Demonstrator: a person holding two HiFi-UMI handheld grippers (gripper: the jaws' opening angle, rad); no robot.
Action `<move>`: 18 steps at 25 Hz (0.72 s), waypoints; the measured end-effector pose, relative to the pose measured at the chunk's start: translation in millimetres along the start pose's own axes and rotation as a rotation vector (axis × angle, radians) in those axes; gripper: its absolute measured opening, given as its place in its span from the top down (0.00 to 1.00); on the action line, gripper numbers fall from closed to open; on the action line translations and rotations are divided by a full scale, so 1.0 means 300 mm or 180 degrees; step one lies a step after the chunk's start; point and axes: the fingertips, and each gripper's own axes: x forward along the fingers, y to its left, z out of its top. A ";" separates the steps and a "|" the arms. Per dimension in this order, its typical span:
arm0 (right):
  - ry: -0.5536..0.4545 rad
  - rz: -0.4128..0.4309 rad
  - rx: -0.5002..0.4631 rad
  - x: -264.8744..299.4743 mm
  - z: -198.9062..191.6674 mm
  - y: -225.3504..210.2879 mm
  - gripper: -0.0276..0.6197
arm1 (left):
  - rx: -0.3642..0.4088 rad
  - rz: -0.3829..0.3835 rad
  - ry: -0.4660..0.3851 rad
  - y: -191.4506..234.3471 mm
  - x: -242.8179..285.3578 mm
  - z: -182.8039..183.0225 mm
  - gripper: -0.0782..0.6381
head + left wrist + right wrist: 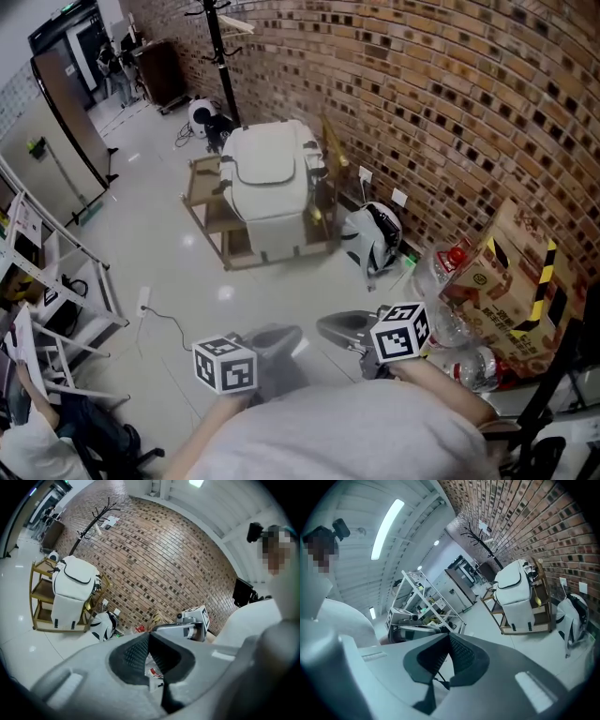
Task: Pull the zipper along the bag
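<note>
A white bag (270, 183) stands upright on a low wooden cart (208, 217) across the floor, near the brick wall. It also shows in the left gripper view as the white bag (70, 590) and in the right gripper view as the white bag (514, 592). Both grippers are held close to my body, far from the bag. My left gripper (279, 337) is shut with its pads meeting and nothing between them, as the left gripper (149, 634) shows up close. My right gripper (339, 328) is likewise shut and empty, tips together at the right gripper (449, 635). The zipper is too far away to make out.
A black-and-white backpack (371, 236) lies on the floor right of the cart. A cardboard box (514, 281) and plastic bottles (448, 328) crowd the right side. A coat stand (217, 47) rises behind the cart. A white metal rack (56, 281) stands at the left.
</note>
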 end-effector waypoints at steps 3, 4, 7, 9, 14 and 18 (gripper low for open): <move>0.0007 -0.0042 0.0003 0.063 0.058 -0.068 0.96 | -0.0010 -0.0078 0.0009 0.092 0.026 0.061 0.89; 0.0018 -0.0065 0.0008 0.084 0.080 -0.093 0.96 | -0.0031 -0.0101 0.0000 0.127 0.034 0.087 0.89; 0.0102 -0.0137 0.0048 0.163 0.144 -0.172 0.96 | -0.0155 -0.0143 -0.0027 0.254 0.049 0.165 0.89; 0.0125 -0.0162 0.0096 0.246 0.210 -0.235 0.92 | -0.0211 -0.0144 -0.0024 0.366 0.046 0.233 0.89; 0.0155 -0.0180 0.0217 0.490 0.429 -0.385 0.91 | -0.0289 -0.0250 -0.0005 0.634 0.022 0.455 0.89; 0.0184 -0.0200 0.0211 0.697 0.612 -0.475 0.90 | -0.0318 -0.0223 -0.0085 0.864 -0.046 0.655 0.89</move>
